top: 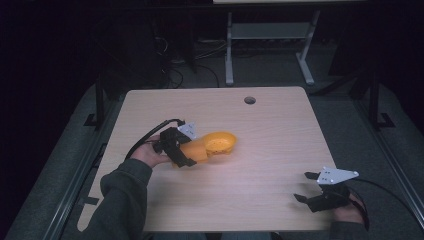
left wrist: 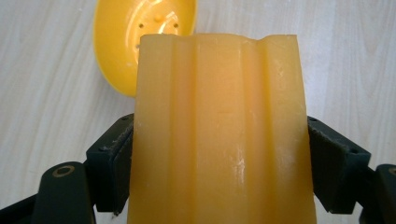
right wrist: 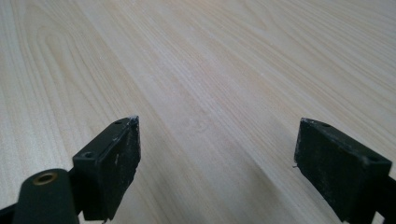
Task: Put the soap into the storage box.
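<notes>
Left gripper [top: 192, 150] sits left of the table's [top: 270, 115] middle, and its jaws are clamped on the sides of a pale orange ridged block [left wrist: 219, 135]. Looks like a bar of soap, though I can't swear to it. The block pokes forward out of the jaws, long grooves running along its top face. Just past its far end lies a yellow dish [left wrist: 135, 42], shallow, oval, with small holes in its bottom. From above, the block's tip [top: 197, 149] reaches the near edge of the dish [top: 222, 142]; whether they touch, I can't tell.

Over at the near right corner, the right gripper [top: 306, 186] is low over bare wood, held in a hand [top: 350, 210]. Its jaws stand wide apart with nothing between them, just pale wood grain beneath. The two grippers are well apart.
</notes>
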The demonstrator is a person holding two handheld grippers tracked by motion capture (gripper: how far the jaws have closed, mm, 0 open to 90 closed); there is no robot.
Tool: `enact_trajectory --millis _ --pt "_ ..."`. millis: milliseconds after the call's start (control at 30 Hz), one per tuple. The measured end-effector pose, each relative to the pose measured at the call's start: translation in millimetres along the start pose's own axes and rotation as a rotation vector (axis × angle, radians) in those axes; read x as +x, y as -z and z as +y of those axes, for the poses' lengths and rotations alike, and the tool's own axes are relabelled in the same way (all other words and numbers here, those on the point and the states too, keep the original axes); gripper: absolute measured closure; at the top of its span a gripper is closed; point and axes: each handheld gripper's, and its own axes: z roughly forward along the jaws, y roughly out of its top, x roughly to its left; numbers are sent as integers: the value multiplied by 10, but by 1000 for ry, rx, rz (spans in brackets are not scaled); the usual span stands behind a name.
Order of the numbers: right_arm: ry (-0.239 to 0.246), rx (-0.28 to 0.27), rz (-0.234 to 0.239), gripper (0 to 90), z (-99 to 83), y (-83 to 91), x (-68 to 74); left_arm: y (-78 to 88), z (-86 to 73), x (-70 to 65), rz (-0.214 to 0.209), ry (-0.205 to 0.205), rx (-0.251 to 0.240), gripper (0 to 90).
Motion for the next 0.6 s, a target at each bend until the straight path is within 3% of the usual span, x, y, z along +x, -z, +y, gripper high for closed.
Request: enact_trajectory --millis 600 --pt "-3 -15 -7 140 -17 26 -16 -42 294 145 -10 -38 15 210"
